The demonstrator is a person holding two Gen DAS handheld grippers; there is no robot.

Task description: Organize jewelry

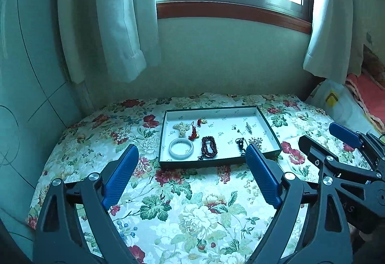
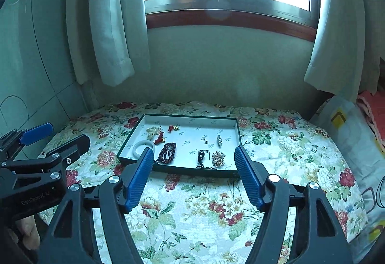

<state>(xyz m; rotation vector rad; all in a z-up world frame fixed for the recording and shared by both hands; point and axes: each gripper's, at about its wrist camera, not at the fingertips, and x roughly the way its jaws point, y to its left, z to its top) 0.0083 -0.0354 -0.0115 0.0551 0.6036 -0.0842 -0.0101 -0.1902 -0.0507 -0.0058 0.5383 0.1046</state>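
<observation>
Jewelry all sitting spaced out inside shallow dark-rimmed white tray on floral cloth. My left tongs and right tongs both gaping, holding nothing, parked short of tray, reckon sorting's done.

On the flowered cloth stands one shallow dark-green cardboard tray with a white floor. In it lie one pale round bangle, one dark red-brown bead string and one cream pearl cluster. There are also two red knotted charms, one black pendant, one slim silver brooch and one pale beaded cluster.
</observation>
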